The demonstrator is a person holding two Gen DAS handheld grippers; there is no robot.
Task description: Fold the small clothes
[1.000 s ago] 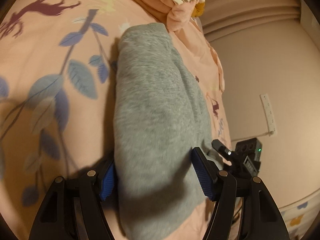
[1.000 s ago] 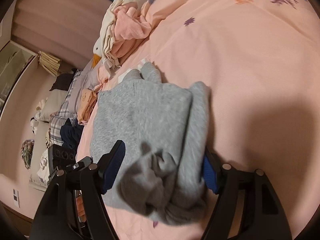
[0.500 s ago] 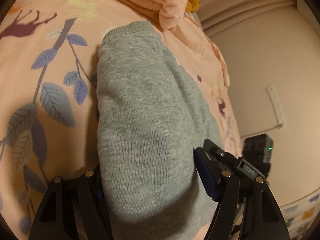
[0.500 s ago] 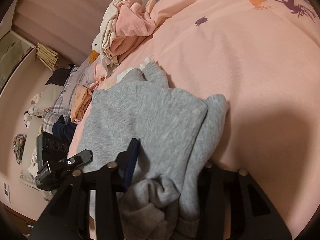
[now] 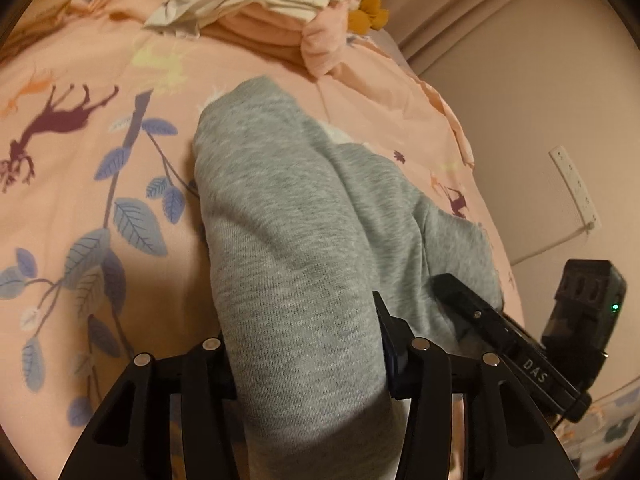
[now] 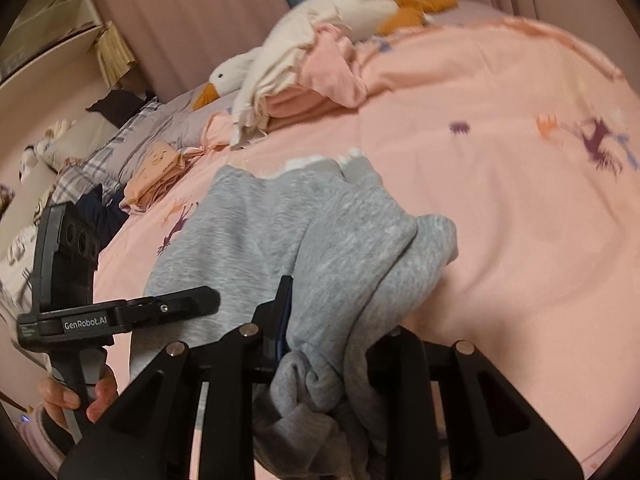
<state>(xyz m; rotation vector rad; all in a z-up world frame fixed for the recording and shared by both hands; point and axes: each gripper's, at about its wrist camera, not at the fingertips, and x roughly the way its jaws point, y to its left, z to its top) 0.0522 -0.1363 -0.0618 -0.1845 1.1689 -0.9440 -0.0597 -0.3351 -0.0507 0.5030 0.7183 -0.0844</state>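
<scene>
Grey sweatshirt (image 5: 304,248), partly folded, on pink bedspread (image 5: 80,208), near end raised off it. Soft, thick, floppy, light; likely sags and unrolls unless taken at both corners of folded edge. Left gripper (image 5: 304,344) closing on near fold, cloth between pads. Right gripper (image 6: 336,320) closing, bunched fabric pinched. Versus a second ago: jaws narrower, near end raised, grippers closer together

Heathered grey sweatshirt (image 5: 296,248) on a peach-pink bedsheet (image 5: 80,208) printed with blue leaves and purple, possibly deer, silhouettes; black tools.
</scene>
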